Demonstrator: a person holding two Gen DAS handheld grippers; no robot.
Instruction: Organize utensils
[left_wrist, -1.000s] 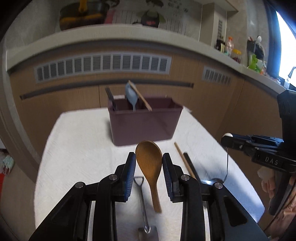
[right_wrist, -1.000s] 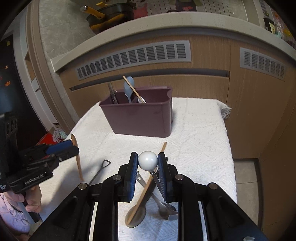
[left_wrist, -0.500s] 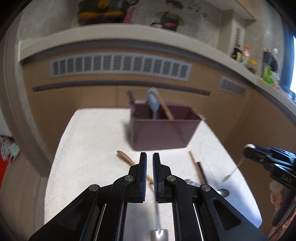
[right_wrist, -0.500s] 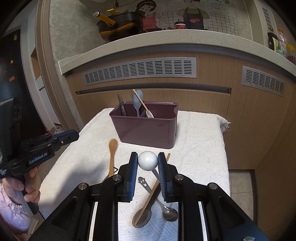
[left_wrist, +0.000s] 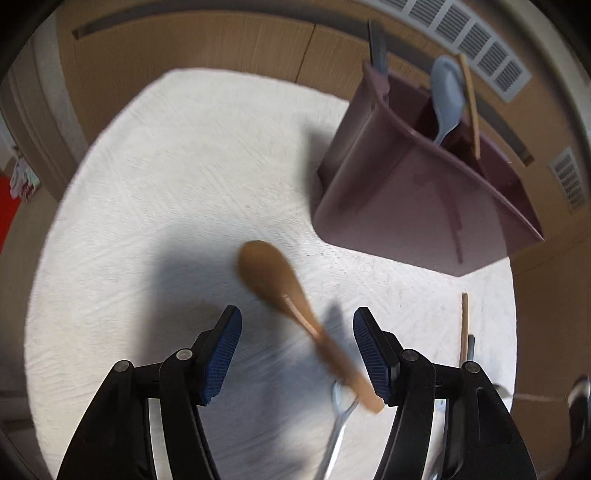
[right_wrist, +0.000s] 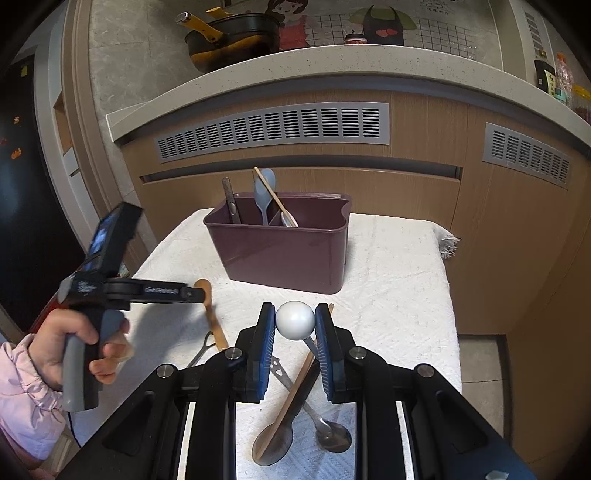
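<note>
A maroon utensil caddy (right_wrist: 284, 251) stands on the white cloth and holds a blue spoon (right_wrist: 263, 192), a wooden stick and a dark handle. It also shows in the left wrist view (left_wrist: 417, 192). My left gripper (left_wrist: 297, 347) is open just above a wooden spoon (left_wrist: 284, 295) lying on the cloth, its handle between the fingers. From the right wrist view the left gripper (right_wrist: 192, 293) hovers over that spoon (right_wrist: 212, 317). My right gripper (right_wrist: 295, 343) is shut on a white ball-ended utensil (right_wrist: 295, 319), held above the cloth.
Below the right gripper lie a grey spoon (right_wrist: 275, 439), a metal spoon (right_wrist: 330, 435), a wooden chopstick (right_wrist: 303, 373) and a metal tool (right_wrist: 203, 347). Wooden cabinets (right_wrist: 406, 192) and a counter stand behind the table. The cloth edge drops off at right.
The left gripper, shut half a second ago, has opened, tilted down and moved close over the wooden spoon on the cloth. The right gripper still holds the white ball utensil, nearly unmoved.
</note>
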